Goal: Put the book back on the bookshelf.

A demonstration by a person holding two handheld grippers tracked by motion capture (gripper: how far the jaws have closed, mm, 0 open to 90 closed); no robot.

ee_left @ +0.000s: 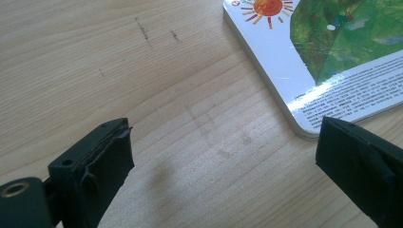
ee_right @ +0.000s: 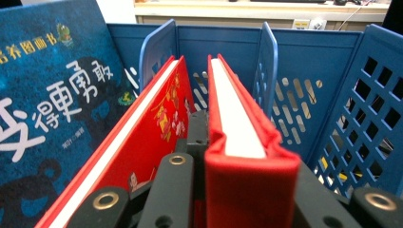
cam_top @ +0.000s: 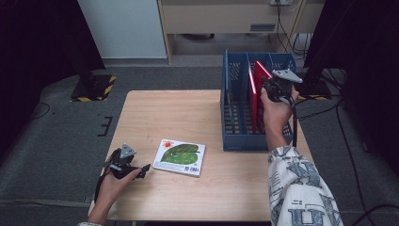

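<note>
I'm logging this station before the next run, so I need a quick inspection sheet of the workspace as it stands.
Surface: light wooden table, faint scuff marks near the left tool.
Job's things: red book held upright over the blue rack; a second red book and a dark blue book stand in the rack; a green-leaf picture book lies flat on the table.
Clutter: nothing seen.
Grippers: right tool shut on the red book's spine; left tool open, resting beside the picture book.
Cables: several trail on the floor at right.
Surroundings: grey carpet, black stand bases with hazard tape.
</note>
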